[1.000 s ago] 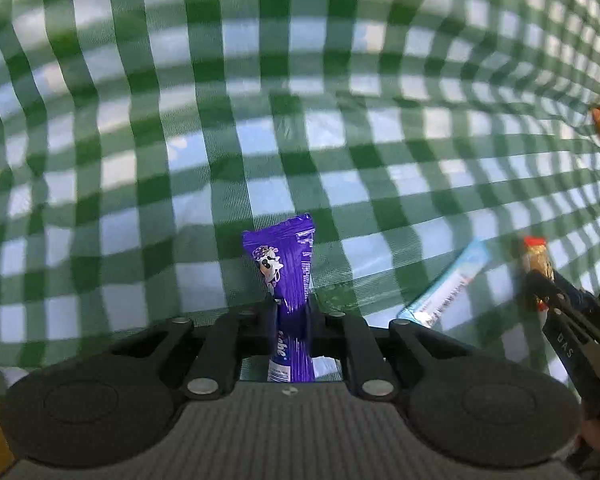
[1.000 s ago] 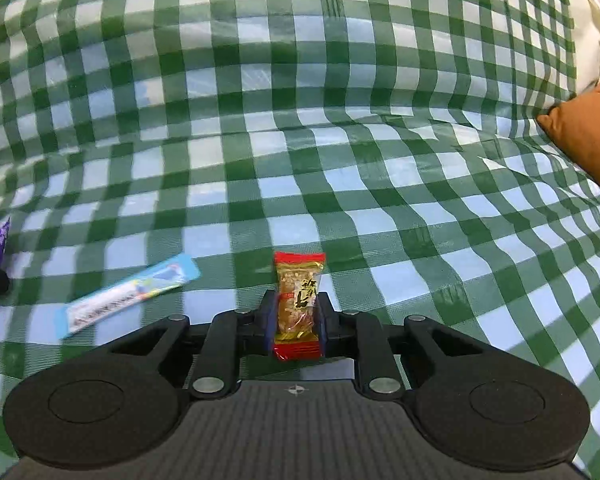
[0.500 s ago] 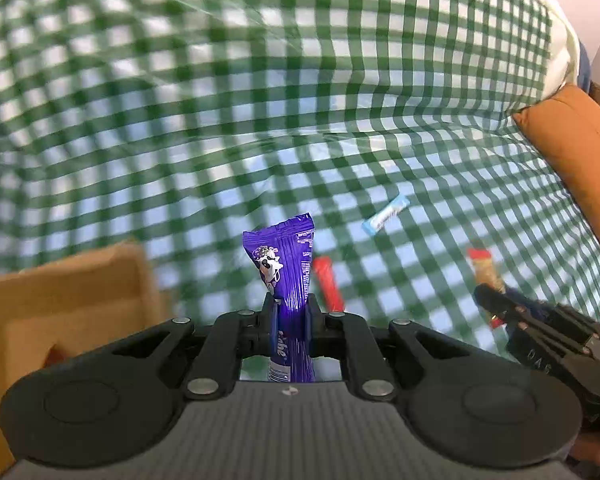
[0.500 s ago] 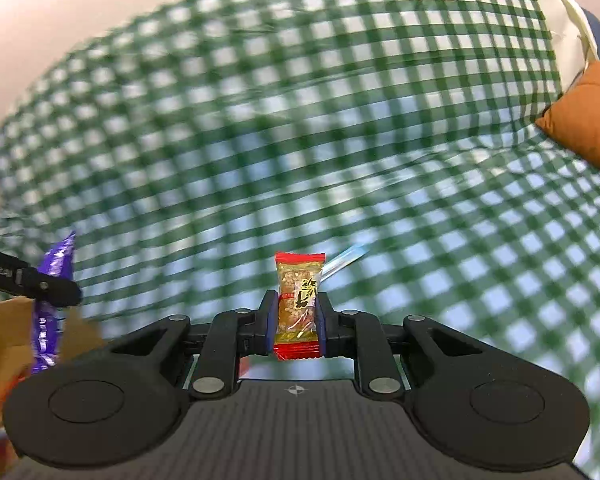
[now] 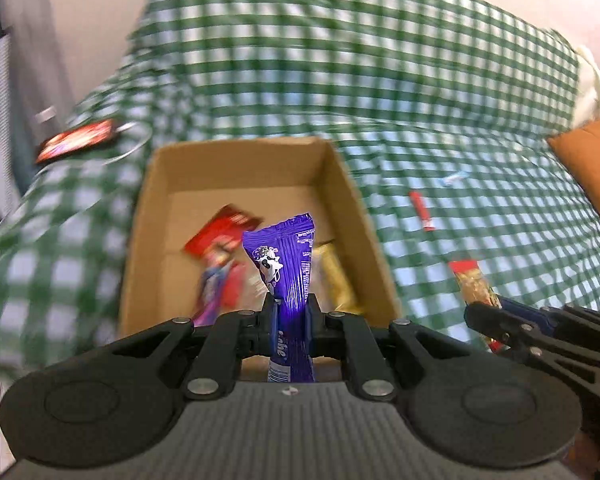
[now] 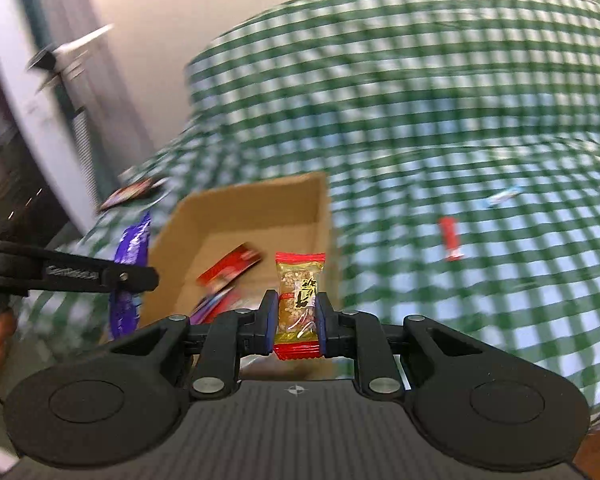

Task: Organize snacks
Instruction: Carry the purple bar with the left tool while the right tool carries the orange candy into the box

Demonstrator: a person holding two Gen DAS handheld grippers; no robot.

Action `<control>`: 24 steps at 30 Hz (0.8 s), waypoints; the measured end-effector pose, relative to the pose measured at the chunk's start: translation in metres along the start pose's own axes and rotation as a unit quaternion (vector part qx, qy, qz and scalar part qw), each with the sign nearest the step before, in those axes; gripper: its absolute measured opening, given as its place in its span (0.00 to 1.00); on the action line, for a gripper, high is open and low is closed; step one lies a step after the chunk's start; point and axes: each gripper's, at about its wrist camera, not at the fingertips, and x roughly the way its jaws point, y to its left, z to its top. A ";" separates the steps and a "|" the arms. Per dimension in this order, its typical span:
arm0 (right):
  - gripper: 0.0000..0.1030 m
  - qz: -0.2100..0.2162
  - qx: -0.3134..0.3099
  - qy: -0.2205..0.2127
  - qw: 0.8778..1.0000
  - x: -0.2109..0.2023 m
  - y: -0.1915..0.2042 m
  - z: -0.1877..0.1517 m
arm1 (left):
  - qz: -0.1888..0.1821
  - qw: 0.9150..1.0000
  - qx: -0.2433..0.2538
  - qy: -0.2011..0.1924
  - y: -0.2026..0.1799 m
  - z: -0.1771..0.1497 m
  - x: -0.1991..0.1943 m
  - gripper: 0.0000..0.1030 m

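My left gripper [image 5: 291,312] is shut on a purple snack packet [image 5: 286,256], held upright above the near end of an open cardboard box [image 5: 342,184]. The box holds several snacks, among them a red packet [image 5: 222,230] and a gold bar [image 5: 336,276]. My right gripper [image 6: 299,314] is shut on a red-and-gold peanut candy [image 6: 300,296], held above the box's near right corner [image 6: 320,196]. The right gripper also shows in the left wrist view [image 5: 480,312], to the right of the box. The left gripper with its purple packet [image 6: 130,248] shows at the left in the right wrist view.
A green checked cloth [image 5: 460,120] covers the surface. A red stick snack [image 5: 422,210] and a blue-white wrapper [image 5: 452,178] lie on it right of the box. A dark red packet [image 5: 80,140] lies at far left. An orange cushion [image 5: 592,156] is at right.
Both grippers have lifted from the cloth and swung left to the cardboard box, each still holding its snack. The box with its snacks has come into view.
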 end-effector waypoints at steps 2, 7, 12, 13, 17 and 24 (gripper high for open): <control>0.20 0.006 -0.021 0.005 1.000 -0.006 0.022 -0.008 | 0.006 1.000 -0.014 -0.008 0.017 -0.016 -0.015 0.13; 0.20 0.011 -0.061 0.012 0.998 -0.016 0.058 -0.019 | 0.008 0.999 -0.022 -0.034 0.032 -0.038 -0.036 0.13; 0.20 0.007 -0.079 0.009 0.997 -0.027 0.076 -0.024 | -0.004 0.999 -0.029 -0.043 0.042 -0.047 -0.045 0.13; 0.21 0.005 -0.081 0.009 0.997 -0.027 0.078 -0.025 | -0.007 0.999 -0.030 -0.044 0.043 -0.049 -0.046 0.13; 0.21 0.000 -0.089 0.009 0.996 -0.031 0.084 -0.026 | -0.012 0.998 -0.033 -0.048 0.045 -0.051 -0.047 0.13; 0.21 -0.003 -0.099 0.020 0.995 -0.023 0.090 -0.025 | -0.016 0.998 -0.042 -0.043 0.053 -0.050 -0.041 0.13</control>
